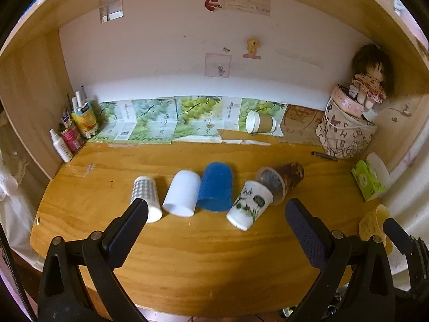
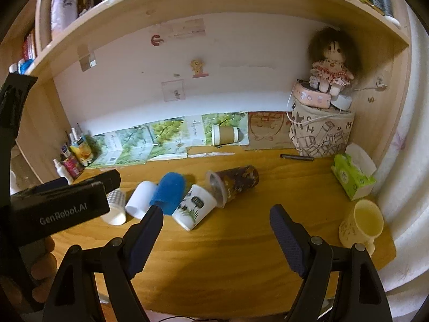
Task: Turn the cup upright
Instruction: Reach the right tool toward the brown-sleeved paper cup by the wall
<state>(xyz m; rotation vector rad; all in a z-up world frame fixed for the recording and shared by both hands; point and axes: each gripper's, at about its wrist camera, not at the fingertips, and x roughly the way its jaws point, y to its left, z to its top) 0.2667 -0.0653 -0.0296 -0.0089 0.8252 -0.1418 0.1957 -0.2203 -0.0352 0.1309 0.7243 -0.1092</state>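
Several cups lie on their sides in a row on the wooden desk [image 1: 187,255]: a checked white cup [image 1: 146,197], a plain white cup [image 1: 182,193], a blue cup [image 1: 215,186], a white cup with a panda print [image 1: 249,204] and a brown lidded cup [image 1: 283,181]. The same row shows in the right wrist view, with the blue cup [image 2: 169,193] and the panda cup [image 2: 194,206] in the middle. A yellow cup [image 2: 360,224] stands upright at the right edge. My left gripper [image 1: 217,220] is open and empty, just in front of the row. My right gripper [image 2: 215,228] is open and empty, near the panda cup.
A brown paper cup [image 1: 260,122] lies on its side on leaflets at the back. Bottles and cans [image 1: 72,131] fill the back left corner. A printed fabric basket [image 1: 346,134] with a doll [image 1: 368,80] stands back right. A green tissue pack [image 1: 368,181] and a pen [image 1: 324,156] lie nearby.
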